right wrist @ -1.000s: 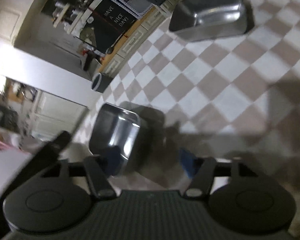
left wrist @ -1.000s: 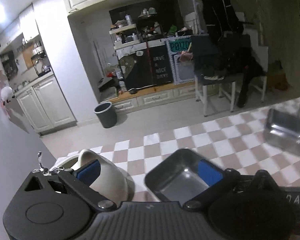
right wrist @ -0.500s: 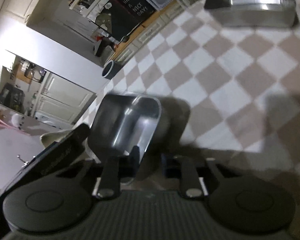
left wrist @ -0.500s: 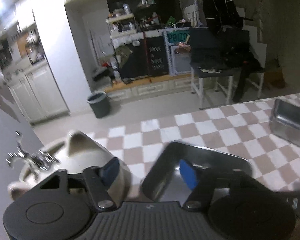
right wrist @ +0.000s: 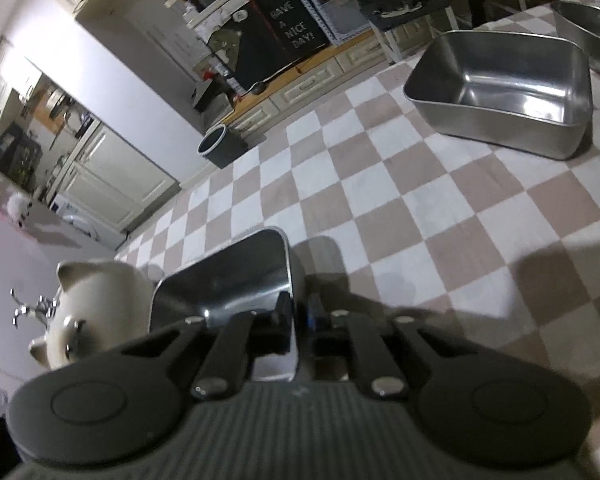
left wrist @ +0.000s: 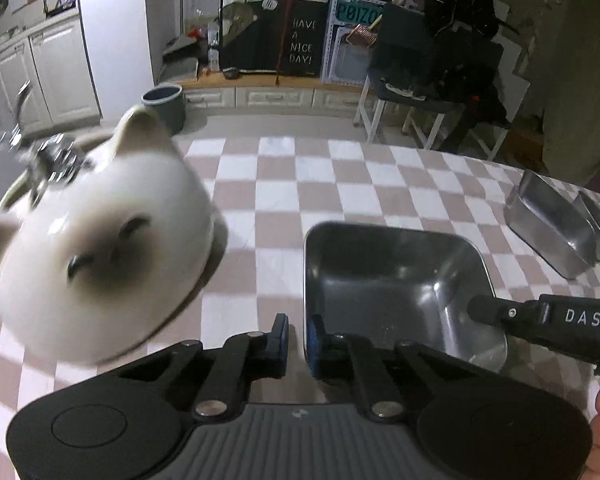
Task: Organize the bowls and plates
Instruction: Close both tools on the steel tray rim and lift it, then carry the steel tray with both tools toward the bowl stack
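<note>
A square steel bowl (left wrist: 396, 280) sits on the checkered table. My left gripper (left wrist: 298, 334) is shut on its near left rim. My right gripper (right wrist: 298, 314) is shut on the right rim of the same bowl (right wrist: 236, 276); its finger shows in the left wrist view (left wrist: 496, 312) reaching into the bowl. A white cat-face ceramic bowl (left wrist: 96, 256) lies upside down just left of the steel bowl, also in the right wrist view (right wrist: 96, 308).
Two more steel bowls (left wrist: 552, 228) stand at the table's right; the nearer one shows large in the right wrist view (right wrist: 508, 88), another behind it (right wrist: 592, 32). A metal faucet-like piece (left wrist: 52, 160) is at far left. The table edge runs along the back.
Both grippers have closed on the steel bowl's rims. The left view has swung down toward the table, and the cat bowl now looms large at left.
</note>
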`<state>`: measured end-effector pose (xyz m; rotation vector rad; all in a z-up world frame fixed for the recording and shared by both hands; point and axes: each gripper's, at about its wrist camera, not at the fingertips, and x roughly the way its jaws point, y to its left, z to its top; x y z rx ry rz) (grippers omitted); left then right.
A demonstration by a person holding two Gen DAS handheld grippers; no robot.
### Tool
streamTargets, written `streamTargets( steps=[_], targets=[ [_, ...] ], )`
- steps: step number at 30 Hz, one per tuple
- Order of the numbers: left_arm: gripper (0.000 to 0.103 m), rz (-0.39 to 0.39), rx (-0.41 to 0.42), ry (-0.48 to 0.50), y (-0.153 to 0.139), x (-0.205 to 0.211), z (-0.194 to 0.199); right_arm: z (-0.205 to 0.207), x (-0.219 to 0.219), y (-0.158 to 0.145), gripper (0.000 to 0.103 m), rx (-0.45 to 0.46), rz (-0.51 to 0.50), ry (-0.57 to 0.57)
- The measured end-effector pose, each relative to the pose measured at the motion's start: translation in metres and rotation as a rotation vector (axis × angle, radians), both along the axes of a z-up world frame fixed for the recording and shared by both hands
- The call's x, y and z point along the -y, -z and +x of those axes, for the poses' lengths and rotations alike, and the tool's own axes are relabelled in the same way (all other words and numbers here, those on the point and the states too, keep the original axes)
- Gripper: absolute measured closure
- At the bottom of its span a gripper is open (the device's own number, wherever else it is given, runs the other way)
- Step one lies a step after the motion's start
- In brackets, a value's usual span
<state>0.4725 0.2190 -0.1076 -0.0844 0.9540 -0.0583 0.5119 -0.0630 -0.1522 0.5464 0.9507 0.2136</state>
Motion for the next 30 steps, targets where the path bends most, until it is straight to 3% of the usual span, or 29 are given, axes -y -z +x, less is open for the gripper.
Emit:
streamTargets(
  steps=[1,6,13,18,23,30],
  targets=[
    [0.101,-0.017,0.002,-0.005,0.000,-0.002,-0.004,-0.003,-0.002,-0.001,0.094,0.001,-0.009,-0.023],
    [0.101,-0.019,0.034,0.006,-0.018,-0.002,-0.035,-0.036,-0.011,-0.016,0.094,0.043,-0.106,-0.110],
    [0.101,0.044,0.148,0.030,-0.084,0.000,-0.101,-0.096,-0.018,-0.056,0.094,0.114,-0.096,-0.194],
    [0.101,0.067,0.184,-0.005,-0.107,-0.009,-0.154,-0.138,-0.030,-0.082,0.094,0.145,-0.066,-0.233],
    [0.101,0.087,0.184,-0.035,-0.111,-0.022,-0.205,-0.172,-0.046,-0.093,0.094,0.152,-0.061,-0.267],
    [0.100,0.103,0.144,-0.062,-0.094,-0.044,-0.260,-0.205,-0.063,-0.084,0.094,0.107,-0.048,-0.298]
  ],
)
